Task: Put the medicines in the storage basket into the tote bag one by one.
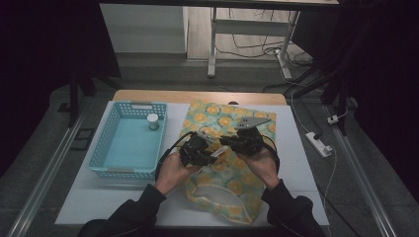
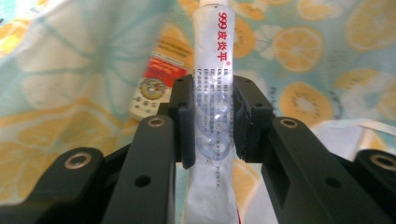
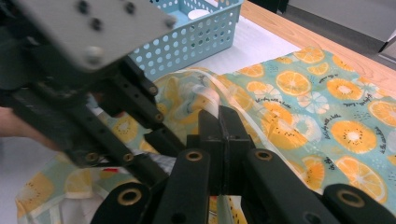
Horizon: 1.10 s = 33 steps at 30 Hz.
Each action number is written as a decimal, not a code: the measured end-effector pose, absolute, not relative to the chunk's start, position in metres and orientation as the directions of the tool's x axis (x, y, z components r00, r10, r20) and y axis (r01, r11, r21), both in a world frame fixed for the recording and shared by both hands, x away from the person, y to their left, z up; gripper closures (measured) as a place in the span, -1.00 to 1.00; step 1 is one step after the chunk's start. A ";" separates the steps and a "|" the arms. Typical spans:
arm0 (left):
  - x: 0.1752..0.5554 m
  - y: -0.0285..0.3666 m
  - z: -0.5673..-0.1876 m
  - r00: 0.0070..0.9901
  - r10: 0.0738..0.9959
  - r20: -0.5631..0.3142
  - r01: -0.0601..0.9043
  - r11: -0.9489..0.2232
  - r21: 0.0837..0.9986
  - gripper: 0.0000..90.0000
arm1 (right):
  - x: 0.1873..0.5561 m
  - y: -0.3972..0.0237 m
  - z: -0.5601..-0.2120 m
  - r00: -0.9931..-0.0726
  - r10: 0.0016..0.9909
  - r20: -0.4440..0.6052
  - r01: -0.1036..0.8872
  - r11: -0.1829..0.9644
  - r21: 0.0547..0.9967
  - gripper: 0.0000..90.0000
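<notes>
White ointment tube (image 2: 212, 93) pinched in left tool (image 2: 212, 121); right tool (image 3: 223, 140) clamped, seemingly on bag (image 3: 299, 93) fabric; slip risk.

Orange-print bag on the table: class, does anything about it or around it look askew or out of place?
The bag lies rumpled, its edge pinched up by the right hand-held gripper. The left hand-held gripper grips a white tube. Nothing is spilled or visibly damaged.

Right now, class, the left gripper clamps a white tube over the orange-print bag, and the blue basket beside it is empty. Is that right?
Not quite. The blue basket is not empty: the high view shows a small white-capped jar standing in its far corner. The rest holds: the left gripper clamps the white tube over the orange-print bag.
</notes>
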<state>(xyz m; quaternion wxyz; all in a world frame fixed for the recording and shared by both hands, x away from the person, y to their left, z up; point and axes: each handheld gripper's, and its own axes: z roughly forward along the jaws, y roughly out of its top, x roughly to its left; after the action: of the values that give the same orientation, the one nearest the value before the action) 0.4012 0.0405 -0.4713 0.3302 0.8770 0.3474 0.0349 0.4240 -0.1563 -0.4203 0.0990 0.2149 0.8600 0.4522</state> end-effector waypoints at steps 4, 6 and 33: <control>0.409 0.043 -0.476 0.740 0.653 -0.162 0.602 -0.535 0.593 0.59 | 0.424 -0.156 -0.421 -0.890 0.456 0.021 0.278 0.504 0.818 1.00; 0.412 0.044 -0.478 0.727 0.666 -0.164 0.614 -0.526 0.589 0.59 | 0.424 -0.156 -0.421 -0.890 0.456 0.021 0.278 0.504 0.817 1.00; 0.443 0.057 -0.498 0.597 0.790 -0.138 0.719 -0.452 0.527 0.59 | 0.424 -0.153 -0.426 -0.887 0.461 0.026 0.289 0.510 0.810 1.00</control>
<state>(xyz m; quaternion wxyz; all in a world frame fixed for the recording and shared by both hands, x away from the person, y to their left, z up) 0.4434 0.0572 -0.4985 0.2770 0.8497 0.4441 0.0638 0.4241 -0.1526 -0.4257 0.0965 0.2171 0.8636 0.4448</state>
